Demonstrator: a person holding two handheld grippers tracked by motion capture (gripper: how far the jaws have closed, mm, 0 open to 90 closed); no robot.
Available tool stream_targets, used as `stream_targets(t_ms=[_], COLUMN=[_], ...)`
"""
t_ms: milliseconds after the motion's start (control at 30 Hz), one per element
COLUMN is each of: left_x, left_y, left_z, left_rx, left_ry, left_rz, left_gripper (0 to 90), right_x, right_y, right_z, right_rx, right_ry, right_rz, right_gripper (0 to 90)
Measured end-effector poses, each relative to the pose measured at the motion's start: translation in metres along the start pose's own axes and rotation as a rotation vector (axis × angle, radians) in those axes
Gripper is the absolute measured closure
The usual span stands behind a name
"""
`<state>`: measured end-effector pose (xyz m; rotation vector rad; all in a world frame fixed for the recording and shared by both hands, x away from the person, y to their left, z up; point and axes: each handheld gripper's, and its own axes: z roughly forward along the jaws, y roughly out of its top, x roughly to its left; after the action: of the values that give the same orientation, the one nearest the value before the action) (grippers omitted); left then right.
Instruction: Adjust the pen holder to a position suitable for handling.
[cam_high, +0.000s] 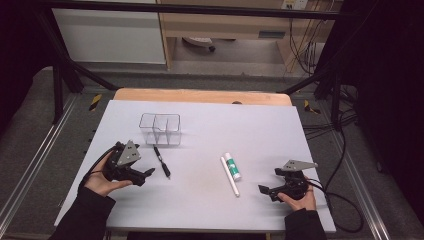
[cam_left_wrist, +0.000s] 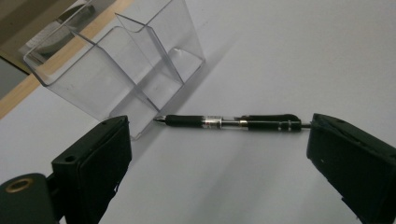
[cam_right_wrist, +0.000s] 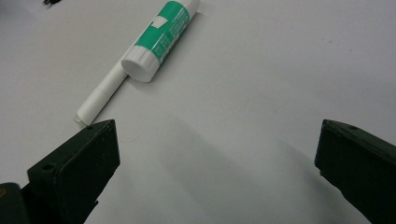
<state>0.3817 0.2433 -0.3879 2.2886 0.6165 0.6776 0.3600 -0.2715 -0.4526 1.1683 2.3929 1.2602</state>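
Note:
A clear plastic organiser (cam_high: 160, 128) with compartments stands on the white table (cam_high: 250, 130) at the back left; it looks empty (cam_left_wrist: 116, 70). A black pen (cam_high: 162, 161) lies just in front of it, its tip near the organiser's base (cam_left_wrist: 233, 123). My left gripper (cam_high: 145, 176) rests open at the pen's left, jaws wide apart. A green-and-white glue stick (cam_high: 232, 166) and a thin white stick (cam_high: 230, 177) lie side by side right of centre (cam_right_wrist: 161, 39), (cam_right_wrist: 100, 95). My right gripper (cam_high: 267, 191) stands open near them, holding nothing.
A wooden strip (cam_high: 200, 95) borders the table's far edge. Black frame bars (cam_high: 65, 60) and cables (cam_high: 345, 150) run around the table. Bare white surface lies between the two grippers and along the front edge.

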Motion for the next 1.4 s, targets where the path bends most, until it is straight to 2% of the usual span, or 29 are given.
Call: stream_targets(t_ms=[500,900,1267,1400], left_x=[0.004,0.01,0.017,0.019], left_y=[0.02,0.034,0.043,0.047], left_z=[0.013,0.022,0.033,0.038], left_rx=[0.058,0.089,0.104,0.124], left_ry=[0.026,0.057,0.077,0.092], left_rz=[0.158,0.24,0.336,0.386], left_gripper=[6.8,8.6,15.5,21.3], right_x=[0.0,0.0,0.0,0.0], right_y=[0.0,0.0,0.0,0.0], right_z=[0.0,0.001,0.001,0.001], right_rx=[0.004,0.006,0.009,0.009], right_ry=[-0.002,0.0,-0.001,-0.004], right_rz=[-0.005,0.0,-0.001,-0.001], right_gripper=[0.4,0.4,0.4,0.4])
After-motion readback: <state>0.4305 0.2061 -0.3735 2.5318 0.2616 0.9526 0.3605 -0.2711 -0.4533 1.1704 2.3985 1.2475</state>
